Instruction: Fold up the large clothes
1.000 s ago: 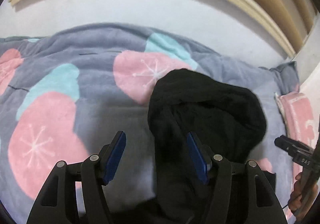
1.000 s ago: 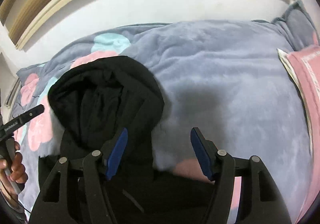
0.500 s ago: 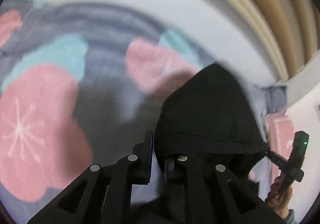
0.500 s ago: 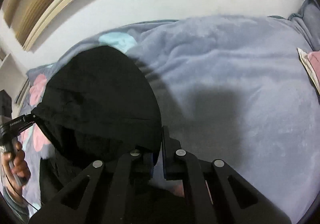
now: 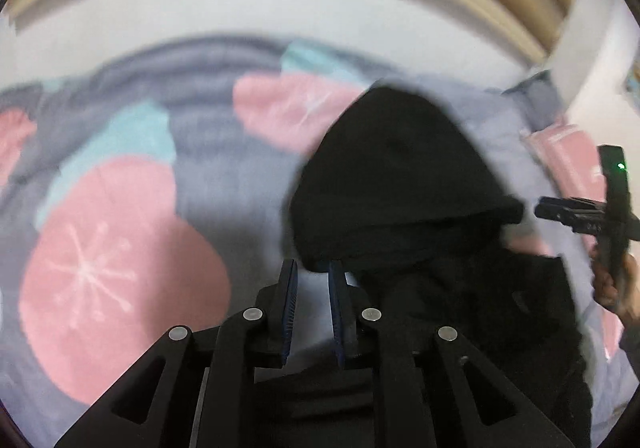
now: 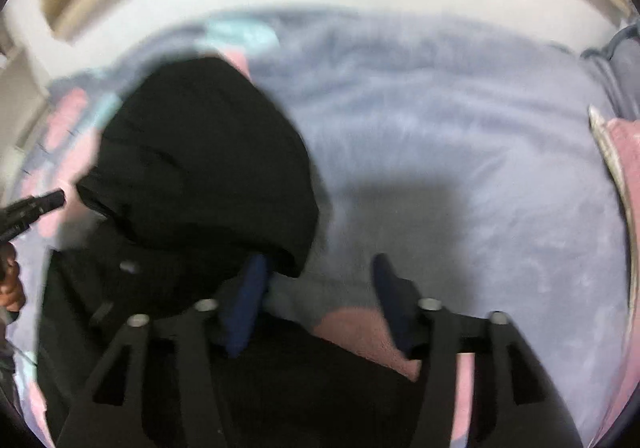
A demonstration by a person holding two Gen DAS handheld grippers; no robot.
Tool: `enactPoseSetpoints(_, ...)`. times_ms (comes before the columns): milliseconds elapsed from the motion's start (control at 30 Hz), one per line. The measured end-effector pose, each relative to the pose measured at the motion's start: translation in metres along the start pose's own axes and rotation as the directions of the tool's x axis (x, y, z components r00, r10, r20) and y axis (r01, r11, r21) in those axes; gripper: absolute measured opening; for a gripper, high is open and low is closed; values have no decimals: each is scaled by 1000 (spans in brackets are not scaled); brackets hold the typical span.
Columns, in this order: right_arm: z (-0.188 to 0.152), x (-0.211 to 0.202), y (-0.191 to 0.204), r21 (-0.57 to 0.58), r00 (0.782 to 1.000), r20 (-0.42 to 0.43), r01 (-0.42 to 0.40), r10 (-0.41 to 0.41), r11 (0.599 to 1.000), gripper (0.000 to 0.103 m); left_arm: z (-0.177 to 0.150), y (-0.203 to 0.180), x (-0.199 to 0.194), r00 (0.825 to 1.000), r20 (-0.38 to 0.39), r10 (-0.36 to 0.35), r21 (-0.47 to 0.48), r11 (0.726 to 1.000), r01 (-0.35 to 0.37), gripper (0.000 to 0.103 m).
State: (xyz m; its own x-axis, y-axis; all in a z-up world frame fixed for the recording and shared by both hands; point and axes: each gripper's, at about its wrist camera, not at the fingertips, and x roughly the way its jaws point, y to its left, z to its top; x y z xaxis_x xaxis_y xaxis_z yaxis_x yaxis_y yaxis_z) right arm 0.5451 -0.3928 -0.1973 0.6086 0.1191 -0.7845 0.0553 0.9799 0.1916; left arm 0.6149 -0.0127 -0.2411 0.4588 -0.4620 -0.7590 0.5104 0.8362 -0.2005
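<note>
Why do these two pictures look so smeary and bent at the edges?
Left wrist view: motion blur smears the blanket and black hoodie; the left gripper stays sharp. Right wrist view: the same blur softens the hoodie and right gripper, whose shadow darkens the blanket. Both fisheye lenses curve the wall and darken the corners.

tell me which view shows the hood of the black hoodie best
The left wrist view: the hood sits near centre, its whole rounded outline and folded-over rim visible, though blurred. The right wrist view shows it off to the left, equally blurred, its lower edge partly behind a fingertip.
</note>
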Motion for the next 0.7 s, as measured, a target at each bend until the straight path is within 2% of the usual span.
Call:
enactPoseSetpoints(33,12,-3,5,2,1000,20,-15,15,1000,67,12,-5,-10,999,38,-6,-2,1000,6,18)
enactPoseSetpoints(67,21,-2,11,3,999,29,-30,30,1000,67,27,-9,-15,996,82,-23,-23,999,25,28)
enactPoseSetpoints(133,44,15,29,-6,998,36,-49,49,999,67,52,-16,-2,992,107,-73,-71,994,81,47)
enactPoseSetpoints(200,51,49,45,-31,1000,-1,-4,4,1000,67,63,-25,28,992,87,-91,-77,992,98,48)
enactPoseSetpoints(233,47,72,50,-39,999,-42,16,-17,999,67,63,-29,55,996,44,-73,-78,994,76,48)
enactPoseSetpoints(333,26,121,51,-65,987,-146,52,-61,997,66,41,-24,125,993,-114,-15,-108,994,3,47)
enactPoseSetpoints(367,17,131,50,-92,984,-158,68,-82,993,66,31,-21,142,989,-146,-4,-117,993,-13,47)
enactPoseSetpoints(400,10,138,53,-125,982,-155,88,-107,988,66,25,-20,149,991,-132,-3,-120,993,-13,47)
enactPoseSetpoints(500,14,131,58,-155,982,-157,83,-107,984,67,28,-29,139,992,-121,32,-71,997,-41,47)
enactPoseSetpoints(567,28,105,57,-143,992,-120,16,-34,990,66,35,-36,123,994,-101,32,-11,999,-33,47)
enactPoseSetpoints(633,49,74,59,-130,999,-19,-30,28,991,66,49,-46,90,999,-21,-36,29,999,36,48)
enactPoseSetpoints(700,69,60,62,-110,998,49,-41,46,993,66,67,-52,69,994,57,-90,32,996,88,48)
